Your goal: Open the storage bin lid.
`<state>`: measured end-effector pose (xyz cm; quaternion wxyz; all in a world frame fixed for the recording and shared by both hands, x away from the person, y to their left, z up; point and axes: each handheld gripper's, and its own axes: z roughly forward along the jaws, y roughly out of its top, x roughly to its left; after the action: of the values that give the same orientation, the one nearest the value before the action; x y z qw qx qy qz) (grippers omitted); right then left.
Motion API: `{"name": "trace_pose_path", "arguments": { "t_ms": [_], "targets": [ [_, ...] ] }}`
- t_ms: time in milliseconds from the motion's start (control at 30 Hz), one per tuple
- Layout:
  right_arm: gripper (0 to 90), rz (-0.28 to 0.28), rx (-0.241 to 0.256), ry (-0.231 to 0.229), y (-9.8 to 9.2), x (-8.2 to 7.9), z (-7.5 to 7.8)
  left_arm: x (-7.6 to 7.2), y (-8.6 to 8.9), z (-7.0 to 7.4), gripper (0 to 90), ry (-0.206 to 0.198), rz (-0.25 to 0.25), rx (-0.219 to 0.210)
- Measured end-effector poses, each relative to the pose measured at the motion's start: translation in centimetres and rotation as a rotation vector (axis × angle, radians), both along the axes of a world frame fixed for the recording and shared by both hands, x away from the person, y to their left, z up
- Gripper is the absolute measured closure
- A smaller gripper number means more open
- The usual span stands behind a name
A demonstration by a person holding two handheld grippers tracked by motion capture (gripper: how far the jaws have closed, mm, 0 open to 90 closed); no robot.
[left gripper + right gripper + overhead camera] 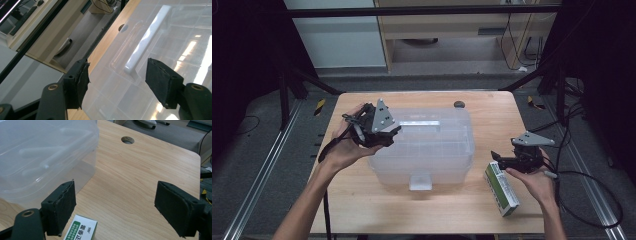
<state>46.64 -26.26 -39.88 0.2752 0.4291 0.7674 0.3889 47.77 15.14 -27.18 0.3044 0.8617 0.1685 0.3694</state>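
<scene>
High view: left claw (pixel 384 131) held over the left end of the clear plastic storage box (pixel 432 155), above its lid; right claw (pixel 507 159) low at the right side of the table (pixel 362 205), just above the upper end of a green-and-white carton (pixel 502 189).

Left gripper view: left claw (pixel 117 80) jaws spread wide, nothing between the pads, no contact with the lid seen. White handle (pixel 147 37) lies flat in its recess on the lid, its near end sitting in the gap between the two jaws, farther off. Lid translucent, grid of compartments faintly visible beneath, ceiling lights reflected on it.

Right gripper view: right claw (pixel 115 207) jaws also spread wide, empty. Carton (pixel 81 230) corner shows at the bottom edge, just beside the left-hand jaw in this view; touching or not, cannot tell. Bare wood lies between the jaws. Box (pixel 45 160) to the left, closed, handle visible through the lid.

Box sits mid-table, long side across, front latch (pixel 420 181) facing the person. Carton lies flat, right of the box and apart from it. Round hole (pixel 127 140) in the table beyond the box's far right corner.
</scene>
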Motion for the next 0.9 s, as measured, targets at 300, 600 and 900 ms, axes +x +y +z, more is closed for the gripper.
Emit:
{"name": "trace_pose_path", "arguments": {
  "t_ms": [300, 600, 900],
  "targets": [
    [17.4, 0.001, -0.009, 0.011, 0.1, 0.1, -0.2, 0.3, -1.4, -0.5, 34.9, -0.011, -0.004, 0.083],
    [17.3, 0.006, -0.018, 0.011, 0.1, 0.2, -0.3, 1.0, -2.5, -1.0, 37.9, -0.016, -0.016, 0.145],
    [17.3, 0.008, -0.017, 0.018, 0.1, 0.2, -0.5, 1.2, -3.6, -1.5, 39.5, -0.023, -0.04, 0.212]
  ]
}}
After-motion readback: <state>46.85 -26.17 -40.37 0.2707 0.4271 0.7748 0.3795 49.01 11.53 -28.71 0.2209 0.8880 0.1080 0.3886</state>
